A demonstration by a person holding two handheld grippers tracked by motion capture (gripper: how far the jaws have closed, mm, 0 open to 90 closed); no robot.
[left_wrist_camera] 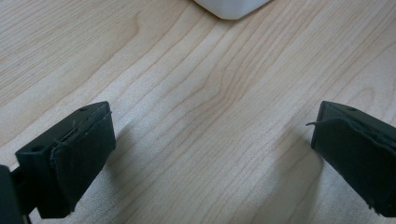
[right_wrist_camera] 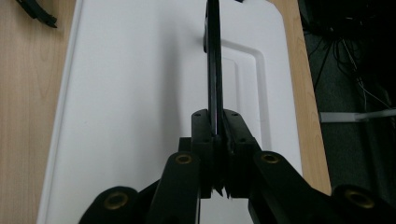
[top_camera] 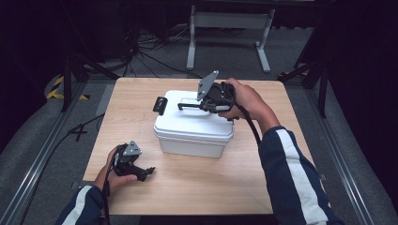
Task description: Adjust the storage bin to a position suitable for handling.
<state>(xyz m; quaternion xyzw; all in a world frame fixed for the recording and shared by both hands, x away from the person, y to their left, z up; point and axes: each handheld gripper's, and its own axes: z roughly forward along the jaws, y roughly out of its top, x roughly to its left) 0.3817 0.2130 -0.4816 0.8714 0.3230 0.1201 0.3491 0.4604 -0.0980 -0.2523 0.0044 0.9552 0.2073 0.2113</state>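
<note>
A white plastic box [top_camera: 192, 131] with a closed lid [right_wrist_camera: 140, 93] stands mid-table. Its thin black carry handle [right_wrist_camera: 214, 60] is raised on edge above the lid. My right gripper [right_wrist_camera: 217, 123] is shut on that handle [top_camera: 187, 106], coming in from the box's right side [top_camera: 202, 105]. A black latch [top_camera: 160, 105] sticks out at the box's left end. My left gripper [top_camera: 148, 172] rests low over the table near the front left, open, with bare wood between its pads [left_wrist_camera: 79, 154]. A corner of the box [left_wrist_camera: 231, 7] shows ahead of it.
The wooden table [top_camera: 197, 187] has free room in front of the box and to both sides. A white metal stand [top_camera: 227, 28] and loose cables [top_camera: 141, 51] lie on the floor beyond the far edge. Metal rails run along both sides.
</note>
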